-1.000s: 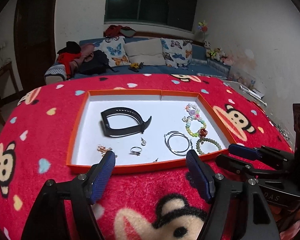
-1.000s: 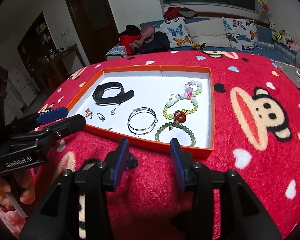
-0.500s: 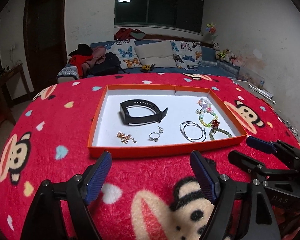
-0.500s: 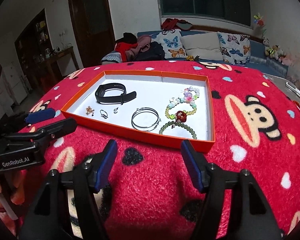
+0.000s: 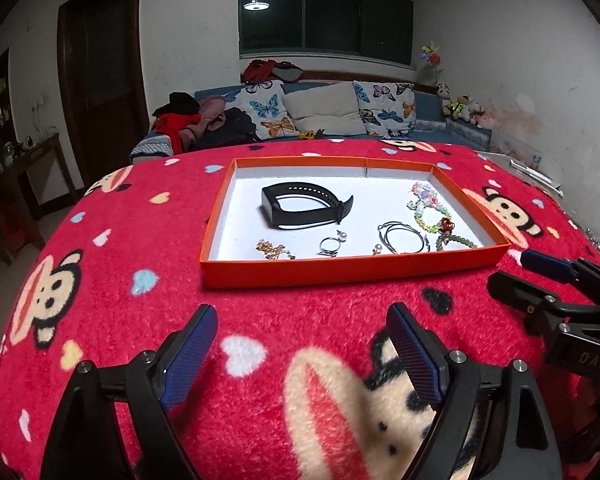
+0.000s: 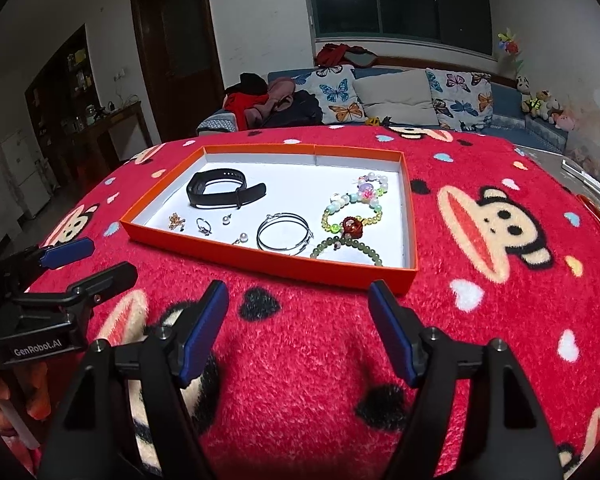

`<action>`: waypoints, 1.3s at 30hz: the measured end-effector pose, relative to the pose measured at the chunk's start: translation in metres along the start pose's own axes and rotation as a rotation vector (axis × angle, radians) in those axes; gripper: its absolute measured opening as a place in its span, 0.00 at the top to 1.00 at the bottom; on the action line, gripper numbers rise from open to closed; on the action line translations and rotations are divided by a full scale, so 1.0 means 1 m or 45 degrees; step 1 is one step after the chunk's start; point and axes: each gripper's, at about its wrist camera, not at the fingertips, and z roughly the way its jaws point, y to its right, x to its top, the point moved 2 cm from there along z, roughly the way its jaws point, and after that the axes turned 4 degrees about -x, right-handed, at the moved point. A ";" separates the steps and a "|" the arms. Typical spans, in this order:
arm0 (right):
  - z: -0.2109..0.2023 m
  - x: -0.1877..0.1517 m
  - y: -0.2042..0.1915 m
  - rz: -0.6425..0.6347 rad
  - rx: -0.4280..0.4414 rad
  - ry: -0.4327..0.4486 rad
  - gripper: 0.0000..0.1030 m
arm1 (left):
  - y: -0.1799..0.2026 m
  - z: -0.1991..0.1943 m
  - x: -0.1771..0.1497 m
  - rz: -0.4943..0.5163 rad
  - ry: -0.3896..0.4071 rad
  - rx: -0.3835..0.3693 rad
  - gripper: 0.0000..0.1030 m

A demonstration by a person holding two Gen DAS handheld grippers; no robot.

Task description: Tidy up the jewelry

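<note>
Both tongs (image 5: 302, 346) (image 6: 298, 330) farther back (gaping).

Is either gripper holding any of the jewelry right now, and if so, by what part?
Nothing is held. The left gripper and right gripper both have open, empty jaws over the red blanket, short of the orange tray.

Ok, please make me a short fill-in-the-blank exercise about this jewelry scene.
1. The jewelry lies inside a shallow tray whose outer wall is ____.
2. The black wristband lies nearer the tray's ____ wall than the silver hoops do.
3. The jaws of both grippers are ____.

Missing words: orange; far; open
</note>
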 end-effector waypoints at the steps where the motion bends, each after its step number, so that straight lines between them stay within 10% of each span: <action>1: -0.001 -0.001 0.000 -0.009 0.005 -0.004 0.29 | -0.001 0.000 -0.001 -0.004 0.001 -0.004 0.08; 39: -0.006 -0.017 0.002 -0.011 -0.012 -0.042 0.29 | -0.030 -0.015 -0.022 -0.053 0.019 0.097 0.04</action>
